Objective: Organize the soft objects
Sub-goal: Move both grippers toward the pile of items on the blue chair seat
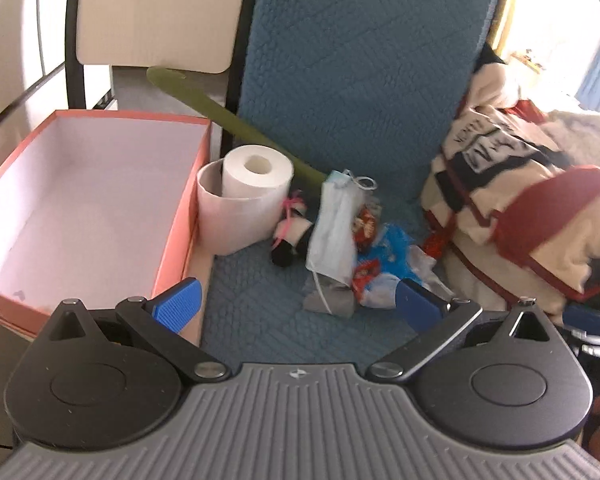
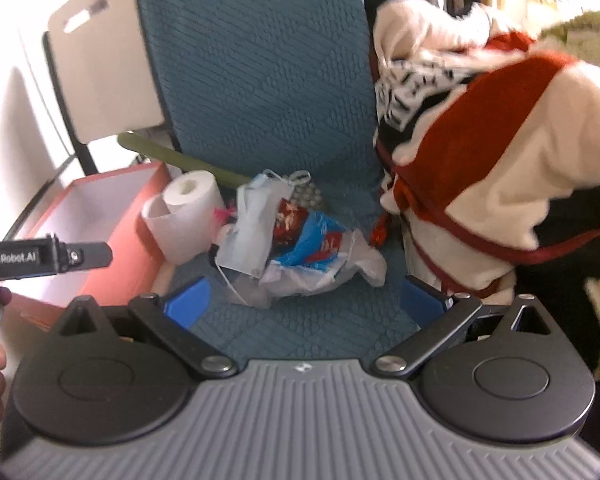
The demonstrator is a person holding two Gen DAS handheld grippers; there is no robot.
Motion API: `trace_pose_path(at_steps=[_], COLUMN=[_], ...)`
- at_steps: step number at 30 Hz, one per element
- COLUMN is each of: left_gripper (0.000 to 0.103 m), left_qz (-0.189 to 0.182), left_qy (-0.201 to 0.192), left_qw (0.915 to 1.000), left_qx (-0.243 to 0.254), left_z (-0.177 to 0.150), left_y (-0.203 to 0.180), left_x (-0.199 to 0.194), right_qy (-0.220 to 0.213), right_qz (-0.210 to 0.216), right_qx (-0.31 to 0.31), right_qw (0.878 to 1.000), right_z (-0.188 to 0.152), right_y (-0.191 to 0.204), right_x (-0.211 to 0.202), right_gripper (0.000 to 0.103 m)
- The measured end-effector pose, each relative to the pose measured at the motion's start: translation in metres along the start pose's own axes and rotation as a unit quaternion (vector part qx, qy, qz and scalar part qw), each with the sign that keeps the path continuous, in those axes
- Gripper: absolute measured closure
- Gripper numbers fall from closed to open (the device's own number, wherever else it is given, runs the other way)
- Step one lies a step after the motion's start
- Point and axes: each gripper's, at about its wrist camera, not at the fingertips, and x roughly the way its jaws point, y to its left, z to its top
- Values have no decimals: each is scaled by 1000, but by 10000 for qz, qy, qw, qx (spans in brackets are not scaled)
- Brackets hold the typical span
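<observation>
Both tools are spread wide and carry nothing — the left tool and the right tool hover over the blue quilted seat cushion, so I judge the sorting to be at its very start, with a first pick not yet made. The landmark here is the orange box, open and bare inside, sitting at the left of the cushion. Just beside the box's right wall stands a toilet paper roll, upright, its loose tail curled around it. Right of that roll lies a small heap: a little plush toy with a pink ribbon, a pale blue face mask draped over it, and crinkled blue and red wrappers. Well apart from the box, on the far right, a cream, red and black blanket is piled up. The next move likely calls for lowering one tool onto the mask or roll and carrying it left into the box. The only legible writing is "GenRobot.AI" on the left tool's body in the right wrist view; the wrappers' print is too blurred to read.
</observation>
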Motion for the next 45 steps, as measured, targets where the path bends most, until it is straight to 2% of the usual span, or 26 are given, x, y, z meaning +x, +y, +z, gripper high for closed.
trace_pose_path(at_steps=[3, 9, 18, 29, 34, 45], left_gripper=[0, 0, 0, 0, 0, 0], left_qz=[13, -38, -85, -246, -296, -233], left_qy=[81, -1, -89, -149, -68, 122], left_qw=[9999, 10000, 9998, 9994, 9994, 9994], left_qx=[85, 92, 134, 183, 177, 226], left_z=[-10, -16, -14, -27, -28, -9], left_y=[-7, -18, -16, -18, -15, -10], left_x=[-18, -46, -69, -96, -94, -55], right_qy=[13, -87, -113, -317, -315, -141], right_qz=[-82, 108, 208, 232, 267, 251], right_qx=[-10, -20, 3, 42, 95, 221], right_qw=[10000, 9999, 9997, 9992, 9991, 9993], right_z=[-2, -7, -10, -23, -24, -12], right_y=[1, 5, 14, 20, 19, 10], right_x=[-14, -39, -59, -93, -93, -54], right_gripper=[0, 0, 0, 0, 0, 1])
